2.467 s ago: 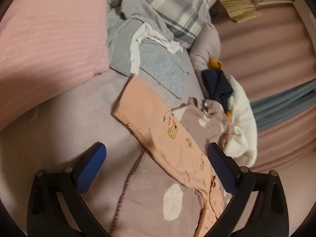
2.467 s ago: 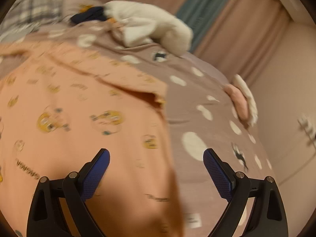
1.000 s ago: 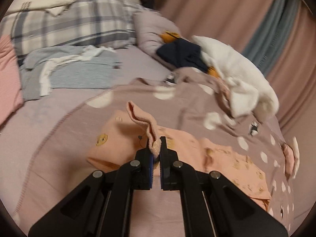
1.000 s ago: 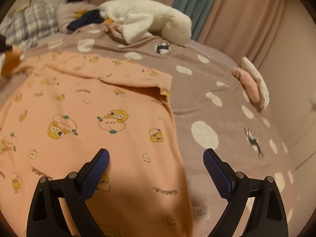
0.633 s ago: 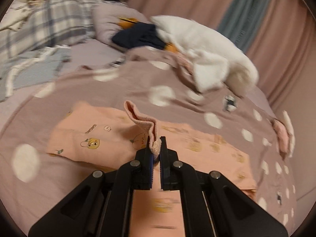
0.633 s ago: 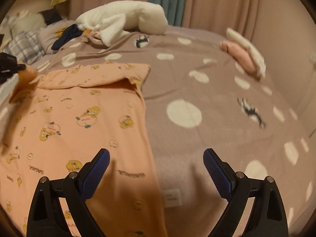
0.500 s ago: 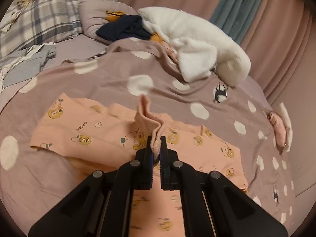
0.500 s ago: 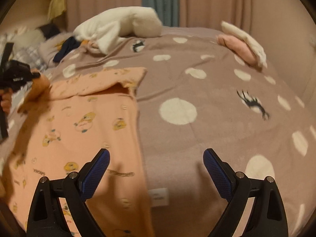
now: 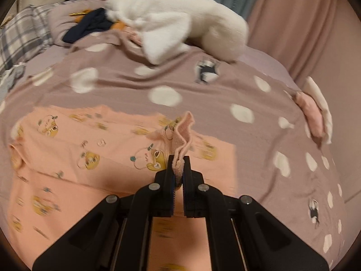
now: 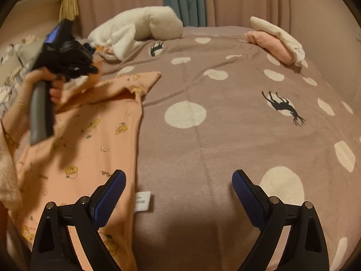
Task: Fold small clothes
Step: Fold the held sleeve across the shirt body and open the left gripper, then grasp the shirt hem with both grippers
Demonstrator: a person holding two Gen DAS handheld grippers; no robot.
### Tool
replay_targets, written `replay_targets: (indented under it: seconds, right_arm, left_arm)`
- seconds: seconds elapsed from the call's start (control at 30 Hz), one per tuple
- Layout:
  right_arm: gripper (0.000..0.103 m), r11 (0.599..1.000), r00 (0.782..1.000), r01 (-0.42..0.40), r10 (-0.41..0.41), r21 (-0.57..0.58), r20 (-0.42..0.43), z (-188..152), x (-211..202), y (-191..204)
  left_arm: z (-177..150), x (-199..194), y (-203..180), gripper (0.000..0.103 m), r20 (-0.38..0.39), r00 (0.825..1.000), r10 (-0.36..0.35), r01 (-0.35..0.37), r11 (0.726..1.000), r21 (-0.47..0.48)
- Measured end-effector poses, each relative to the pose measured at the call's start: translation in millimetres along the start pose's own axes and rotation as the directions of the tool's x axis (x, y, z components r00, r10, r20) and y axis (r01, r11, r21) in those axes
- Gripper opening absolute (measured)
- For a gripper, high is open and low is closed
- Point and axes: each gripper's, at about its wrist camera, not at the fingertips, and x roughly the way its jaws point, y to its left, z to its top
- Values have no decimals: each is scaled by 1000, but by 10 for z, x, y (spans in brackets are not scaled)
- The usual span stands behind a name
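Note:
A peach small garment with cartoon prints lies flat on a mauve dotted blanket. My left gripper is shut on the garment's ribbed sleeve cuff and holds it lifted over the garment's body. In the right wrist view a hand holds that left gripper above the garment's far left part. My right gripper is open and holds nothing. It hovers over the garment's right edge, near a white label. Its left finger is above the peach cloth.
A white plush toy lies at the far side of the bed. Folded pink and white clothes sit at the far right. A plaid pillow and dark cloth lie far left; curtains hang behind.
My left gripper has carried the pinched cuff rightward across the garment. The right gripper's view has swung right, so the garment now sits at its left and the left hand has come into sight.

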Motion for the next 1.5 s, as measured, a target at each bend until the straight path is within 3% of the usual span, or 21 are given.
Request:
replay_targets:
  seconds: [0.17,0.23,0.33,0.4,0.43,0.53,0.6,0.63,0.87,1.07,1.17,1.3,1.5]
  right_arm:
    - [95,993,1000,-4,5,117,-13,-7,-101,-218]
    - [95,996,1000,-5,6,87,-10,-36,-168,-205]
    - [95,998,998,67,-66,-20,16,-86,-219,-132]
    - [95,992,993,116,-115,-41,22,-113,-199,-119]
    - [95,995,995,99,-99,-33,12,-121,-179,-131]
    - [95,999,999,-5,6,34,-32,-135,-85,-203]
    - [95,997,999,-14,18,80,-51,-142,-25,-258]
    - [95,995,998,-8,13,95,-59,-151,-6,-274]
    - [95,993,997,-6,15,117,-77,-162,60,-242]
    - [95,997,996,-29,34,70,-80,-144,52,-112]
    - [95,998,995,-36,42,60,-91,-143,73,-57]
    - [95,998,994,-46,50,42,-99,-155,85,25]
    - [95,999,993,-20,15,-35,-120,-193,125,179]
  left_arm:
    - [-180,202,-419,4,-52,998,-44,45,999,27]
    - [-266,276,-552,4,-64,997,-30,33,998,49]
    - [-331,338,-639,6,-53,999,-5,9,998,69]
    - [-369,386,-619,7,-68,998,-7,10,999,46]
    - [-384,409,-607,9,-82,997,-11,14,999,35]
    - [-427,421,-624,36,-130,988,-84,89,996,31]
    - [-447,366,-652,66,-136,981,-136,142,989,38]
    - [-453,339,-672,69,-140,978,-157,165,985,43]
    - [-517,232,-775,69,-144,981,-133,147,985,89]
    - [-550,82,-743,78,-181,977,-114,137,983,121]
    - [-556,-154,-704,83,-136,986,-100,123,977,175]
    - [-512,-446,-578,100,-77,993,-87,101,977,190]
    - [-571,-927,-343,102,-20,1000,-11,16,973,231]
